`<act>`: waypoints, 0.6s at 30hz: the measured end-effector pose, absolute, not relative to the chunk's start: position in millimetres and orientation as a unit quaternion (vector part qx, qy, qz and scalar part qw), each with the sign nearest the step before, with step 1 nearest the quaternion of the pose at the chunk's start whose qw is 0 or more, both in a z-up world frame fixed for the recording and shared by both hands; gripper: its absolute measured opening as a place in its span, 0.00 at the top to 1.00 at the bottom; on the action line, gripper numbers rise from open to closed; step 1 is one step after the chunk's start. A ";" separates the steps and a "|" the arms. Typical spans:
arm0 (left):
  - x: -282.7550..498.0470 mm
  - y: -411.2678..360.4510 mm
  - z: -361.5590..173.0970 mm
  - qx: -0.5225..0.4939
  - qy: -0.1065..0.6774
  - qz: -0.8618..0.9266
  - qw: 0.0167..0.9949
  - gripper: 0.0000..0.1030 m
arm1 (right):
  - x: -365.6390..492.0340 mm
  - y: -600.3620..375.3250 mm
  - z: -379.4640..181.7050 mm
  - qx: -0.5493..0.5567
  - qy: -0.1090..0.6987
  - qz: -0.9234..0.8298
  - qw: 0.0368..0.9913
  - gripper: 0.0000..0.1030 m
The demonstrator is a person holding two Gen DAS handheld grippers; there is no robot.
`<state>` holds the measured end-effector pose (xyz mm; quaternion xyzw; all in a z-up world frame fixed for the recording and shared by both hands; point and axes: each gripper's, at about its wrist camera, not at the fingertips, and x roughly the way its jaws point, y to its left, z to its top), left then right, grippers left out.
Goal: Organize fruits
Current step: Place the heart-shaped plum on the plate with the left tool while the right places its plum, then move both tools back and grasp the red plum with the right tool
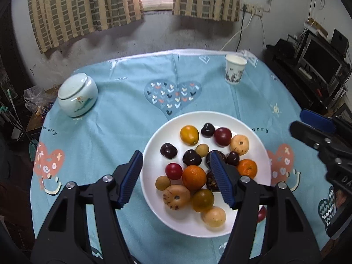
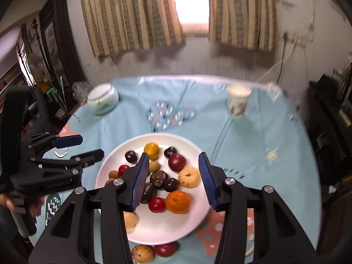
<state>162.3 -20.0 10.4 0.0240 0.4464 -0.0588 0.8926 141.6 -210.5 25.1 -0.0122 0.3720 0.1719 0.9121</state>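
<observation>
Over the white plate on the blue tablecloth, both tools hang spread and empty — the left gripper with its fingers wide above the near fruit, the right gripper likewise wide above the plate's middle. Most of the fruit already lies on the plate: dark plums, an orange, a mandarin, small longans. Two pieces sit off it on the cloth at the near rim — a red plum and a tan ribbed fruit. By my reading the gathering is nearly done; the next move calls for lowering one tool onto a stray, closing gently and lifting it over the rim.
</observation>
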 end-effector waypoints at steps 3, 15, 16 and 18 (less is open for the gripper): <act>141.2 -15.4 25.2 0.020 0.433 -0.065 0.899 0.34 | 113.7 -221.7 31.3 -0.027 0.365 0.166 0.916 0.54; 43.4 -17.9 -43.8 0.023 0.525 -0.097 0.845 0.31 | 36.5 -234.5 -107.5 -0.025 0.521 0.153 0.839 0.54; 40.2 -17.3 -46.9 0.019 0.530 -0.095 0.843 0.31 | 40.1 -235.9 -109.7 -0.011 0.521 0.154 0.839 0.54; 34.0 -15.8 -47.9 0.020 0.531 -0.086 0.843 0.31 | 49.4 -237.1 -107.3 0.014 0.516 0.164 0.841 0.54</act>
